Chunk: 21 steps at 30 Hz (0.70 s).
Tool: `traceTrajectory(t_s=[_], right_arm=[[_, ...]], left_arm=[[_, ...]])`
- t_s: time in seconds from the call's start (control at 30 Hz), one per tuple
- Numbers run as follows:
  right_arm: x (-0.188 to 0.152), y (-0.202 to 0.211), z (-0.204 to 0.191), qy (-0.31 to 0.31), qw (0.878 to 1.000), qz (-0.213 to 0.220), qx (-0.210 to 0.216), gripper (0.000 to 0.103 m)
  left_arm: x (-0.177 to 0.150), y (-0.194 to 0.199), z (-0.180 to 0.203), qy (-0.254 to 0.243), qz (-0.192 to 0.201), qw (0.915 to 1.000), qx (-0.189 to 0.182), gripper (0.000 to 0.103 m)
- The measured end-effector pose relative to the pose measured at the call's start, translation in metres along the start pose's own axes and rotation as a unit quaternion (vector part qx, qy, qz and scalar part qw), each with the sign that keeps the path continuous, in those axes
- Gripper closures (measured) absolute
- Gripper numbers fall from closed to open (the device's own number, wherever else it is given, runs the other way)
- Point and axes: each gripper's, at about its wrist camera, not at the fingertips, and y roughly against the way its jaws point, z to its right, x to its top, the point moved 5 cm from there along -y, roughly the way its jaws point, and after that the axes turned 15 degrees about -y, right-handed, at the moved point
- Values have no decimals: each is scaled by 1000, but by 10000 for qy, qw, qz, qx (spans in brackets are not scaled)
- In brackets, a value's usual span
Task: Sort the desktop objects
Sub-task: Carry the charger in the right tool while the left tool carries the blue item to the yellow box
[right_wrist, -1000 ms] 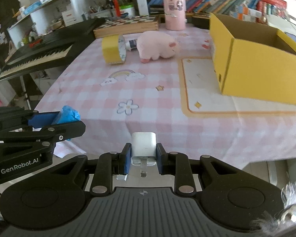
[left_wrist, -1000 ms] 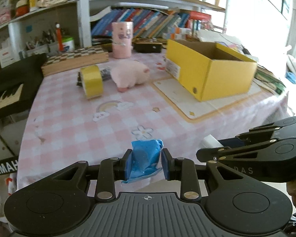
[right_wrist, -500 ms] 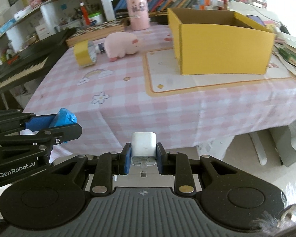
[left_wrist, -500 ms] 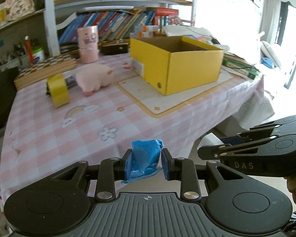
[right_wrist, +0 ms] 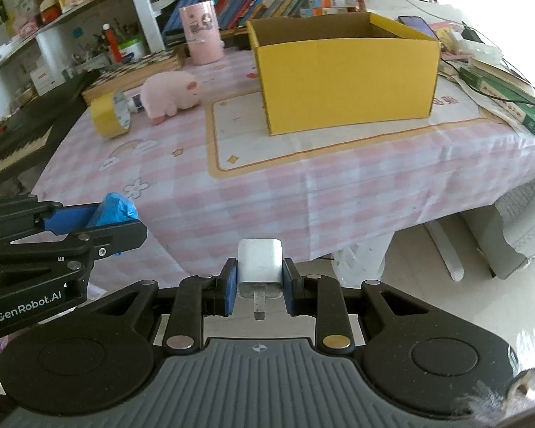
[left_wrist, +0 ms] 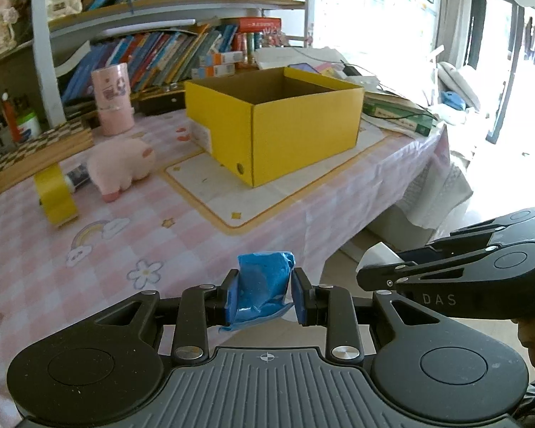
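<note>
My left gripper (left_wrist: 264, 294) is shut on a crumpled blue packet (left_wrist: 262, 285), held in the air just off the table's near edge. My right gripper (right_wrist: 259, 283) is shut on a white charger plug (right_wrist: 259, 264), also held off the table. The open yellow box (left_wrist: 278, 121) stands on a mat toward the table's far right; it also shows in the right wrist view (right_wrist: 342, 71). A pink plush pig (left_wrist: 119, 164) and a yellow tape roll (left_wrist: 55, 192) lie on the left of the pink checked tablecloth (left_wrist: 132, 249). Each gripper shows in the other's view.
A pink cup (left_wrist: 111, 103), a checkered board box (left_wrist: 39, 149) and a bookshelf (left_wrist: 167, 57) stand behind. Green books and cables (right_wrist: 495, 100) lie at the right table edge. A keyboard (right_wrist: 14, 135) is left of the table. Floor lies right of it.
Both grippers have swung to the right along the table's front edge, so the yellow box sits nearer the middle of both views. Both keep their hold.
</note>
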Motion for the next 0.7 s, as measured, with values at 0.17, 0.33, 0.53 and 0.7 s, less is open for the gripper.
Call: traceTrajectory(t_s=[0.17,0.33,0.53,0.7], right_arm=[[10,-1,13,-84,9999,56,-48,79],[22,-4,24,-114,9999,57,-99,80],[35,-9,39,-166,9997,21,-182,80],[45,-15,50,-177,9996,-29,-240,80]], left_arm=[[12,-11,7,-121,15,9999,-71,75],[22,-23,12,-158,3,9998,-140,75],[35,-38,19,-186,-24,9995,-237,75],[45,-52,24,-186,-59,9993,-313,75]])
